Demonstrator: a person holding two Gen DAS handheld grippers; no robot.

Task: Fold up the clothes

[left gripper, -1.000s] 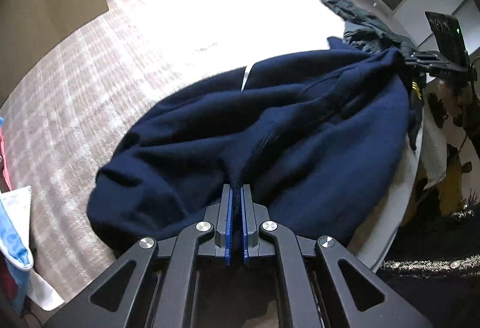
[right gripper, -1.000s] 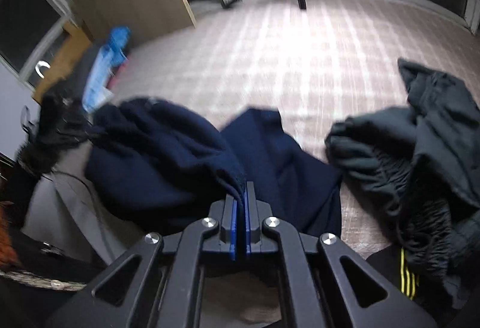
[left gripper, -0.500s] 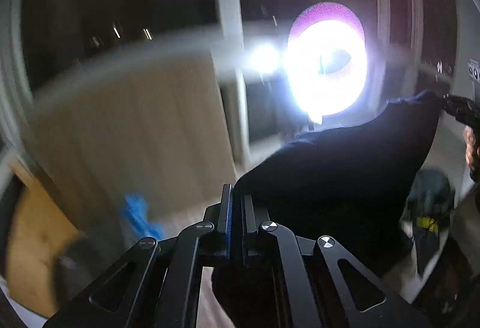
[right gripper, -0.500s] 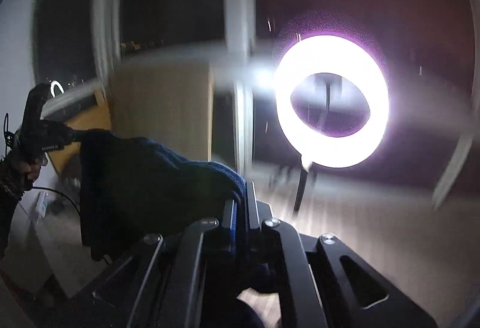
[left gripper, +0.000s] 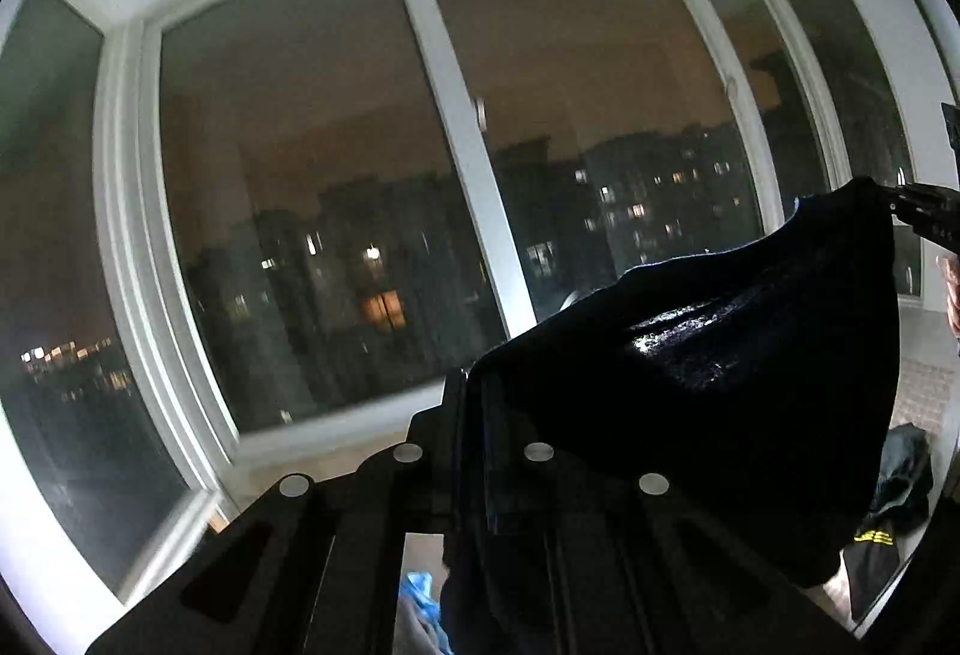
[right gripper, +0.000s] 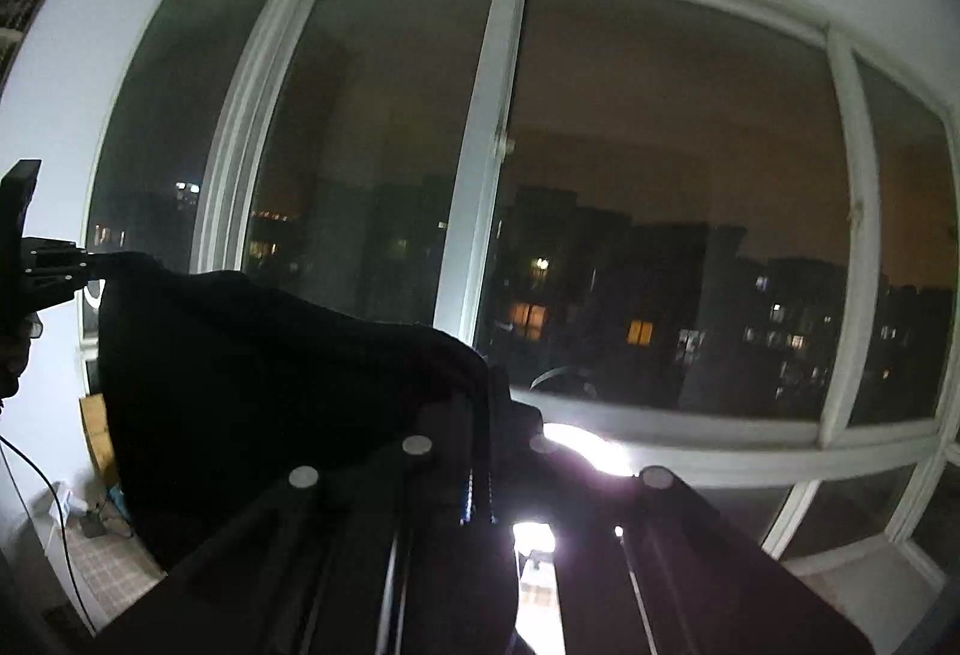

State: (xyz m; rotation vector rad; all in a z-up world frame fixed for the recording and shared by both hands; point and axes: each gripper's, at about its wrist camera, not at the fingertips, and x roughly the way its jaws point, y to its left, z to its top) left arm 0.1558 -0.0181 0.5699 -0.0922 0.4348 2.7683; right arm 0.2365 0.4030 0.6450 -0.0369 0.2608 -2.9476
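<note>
A dark navy garment [left gripper: 720,385] hangs stretched in the air between my two grippers. My left gripper [left gripper: 474,385] is shut on one top corner of it, low in the left wrist view. The cloth runs up and right to my right gripper [left gripper: 888,202], seen at the far right edge. In the right wrist view my right gripper [right gripper: 480,373] is shut on the other corner of the navy garment [right gripper: 270,385], and the cloth spans left to my left gripper [right gripper: 90,265]. The garment's lower part hangs down out of sight.
Both cameras face tall white-framed windows [left gripper: 456,115] with a night city outside. A dark green garment with yellow stripes [left gripper: 894,505] lies low at the right. A bright ring light [right gripper: 588,451] glares below the sill. Blue cloth [left gripper: 420,607] shows at the bottom.
Both grippers have risen high with the navy garment, lifting it off the bed. The views swung from the floor up past the ring light to the windows.
</note>
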